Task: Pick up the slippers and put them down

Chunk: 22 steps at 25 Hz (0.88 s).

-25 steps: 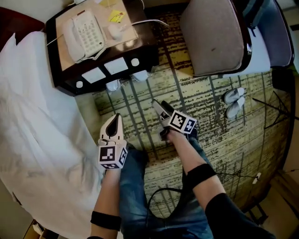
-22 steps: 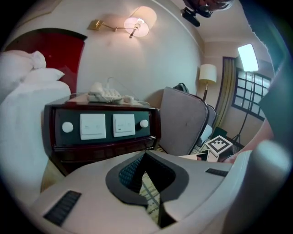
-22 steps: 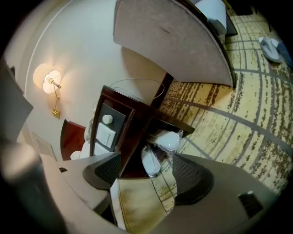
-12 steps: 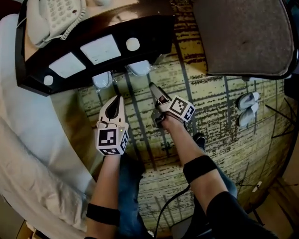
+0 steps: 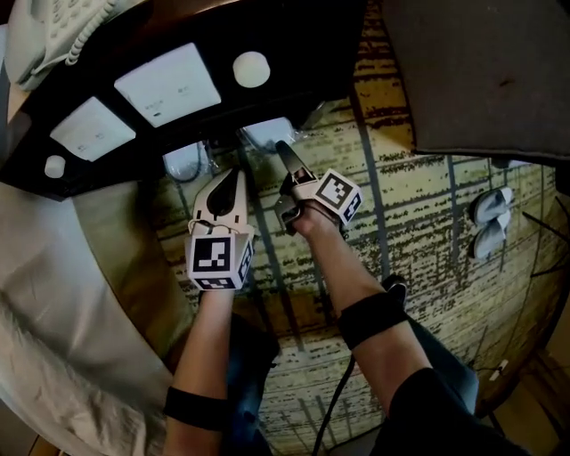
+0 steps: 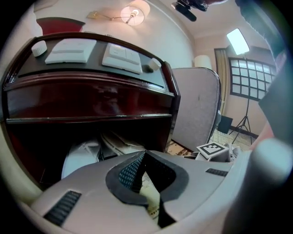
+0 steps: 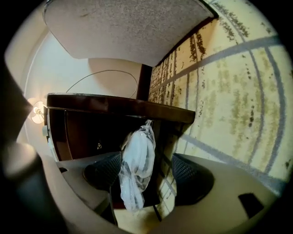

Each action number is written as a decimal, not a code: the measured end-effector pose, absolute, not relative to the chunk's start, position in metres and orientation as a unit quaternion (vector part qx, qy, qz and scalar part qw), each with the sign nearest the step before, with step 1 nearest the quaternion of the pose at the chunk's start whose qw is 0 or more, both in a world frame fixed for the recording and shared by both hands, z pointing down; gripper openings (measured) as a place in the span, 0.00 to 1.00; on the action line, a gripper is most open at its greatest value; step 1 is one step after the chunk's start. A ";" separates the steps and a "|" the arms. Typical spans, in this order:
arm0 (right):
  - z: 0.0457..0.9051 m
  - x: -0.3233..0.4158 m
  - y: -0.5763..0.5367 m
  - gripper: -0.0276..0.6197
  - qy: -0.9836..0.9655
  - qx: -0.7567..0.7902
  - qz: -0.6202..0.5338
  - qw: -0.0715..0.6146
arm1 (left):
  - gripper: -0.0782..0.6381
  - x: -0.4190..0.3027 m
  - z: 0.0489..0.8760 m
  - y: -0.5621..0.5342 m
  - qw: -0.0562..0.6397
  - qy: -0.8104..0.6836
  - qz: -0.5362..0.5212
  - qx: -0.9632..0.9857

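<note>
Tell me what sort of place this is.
Most likely a hotel guest room. A dark bedside cabinet has built-in switch panels and a corded phone on top. A pale-sheeted bed stands alongside, and plastic-wrapped slippers are stowed underneath on patterned carpet.

Room inventory:
- Floor: is being covered by a yellow carpet (image 5: 419, 223) patterned with dark streaks and grey lines.
- Nightstand (image 5: 303, 53): dark wood, is being topped by white switch panels (image 5: 169, 85) and a pale telephone (image 5: 62, 27).
- Bed: a white sheet (image 5: 53, 294) is being draped beside the nightstand.
- Chair: a grey upholstered seat (image 5: 481, 71) is being shown on the nightstand's other side.
- Wall (image 6: 178, 41): cream, is being lit by a wall lamp (image 6: 132, 14).
- Window (image 6: 254, 77): gridded, is being flanked by a bright light panel (image 6: 238, 41).
</note>
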State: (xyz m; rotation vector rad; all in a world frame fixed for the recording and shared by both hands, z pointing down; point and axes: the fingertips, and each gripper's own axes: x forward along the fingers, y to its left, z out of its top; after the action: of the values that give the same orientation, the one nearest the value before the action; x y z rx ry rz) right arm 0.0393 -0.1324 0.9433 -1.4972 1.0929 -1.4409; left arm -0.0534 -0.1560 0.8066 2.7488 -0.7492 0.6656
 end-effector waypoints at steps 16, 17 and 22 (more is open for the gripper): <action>0.934 0.042 -0.167 0.25 0.447 -0.550 -0.517 0.479 | 0.11 -0.064 0.827 -0.171 0.096 -0.260 0.216 0.936; 0.933 0.042 -0.166 0.25 0.451 -0.549 -0.514 0.481 | 0.11 -0.064 0.829 -0.170 0.097 -0.259 0.218 0.936; 0.927 0.043 -0.162 0.24 0.463 -0.543 -0.503 0.488 | 0.11 -0.064 0.832 -0.162 0.104 -0.255 0.227 0.934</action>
State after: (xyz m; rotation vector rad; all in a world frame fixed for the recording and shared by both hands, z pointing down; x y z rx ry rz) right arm 0.0431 -0.1619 0.9267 -1.3208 1.1257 -1.2231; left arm -0.0642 -0.1621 0.8325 2.7549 -0.7513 0.6708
